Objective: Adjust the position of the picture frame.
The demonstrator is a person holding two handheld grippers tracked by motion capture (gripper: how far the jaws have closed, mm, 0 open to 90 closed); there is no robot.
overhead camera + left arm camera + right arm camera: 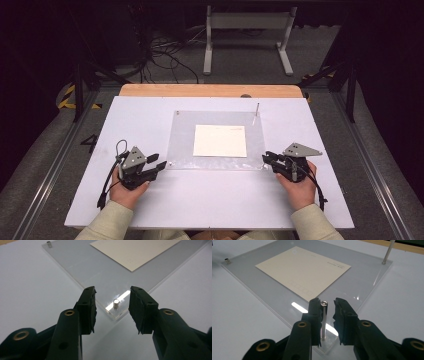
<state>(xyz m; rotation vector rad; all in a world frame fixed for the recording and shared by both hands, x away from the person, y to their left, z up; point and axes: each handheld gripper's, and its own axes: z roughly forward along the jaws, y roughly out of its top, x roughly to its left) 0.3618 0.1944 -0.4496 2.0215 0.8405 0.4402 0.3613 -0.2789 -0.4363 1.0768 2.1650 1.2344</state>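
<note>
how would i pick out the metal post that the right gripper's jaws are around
Start at the clear acrylic sheet lying flat on the white table, with a cream card at its middle. Go to the sheet's near right corner, by the right gripper. The post there is a tall slim rod, unlike the short stub at the near left corner.

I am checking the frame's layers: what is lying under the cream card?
The cream card lies flat on the clear acrylic plate, which rests on the white table. What is directly beneath the opaque card cannot be seen.
</note>
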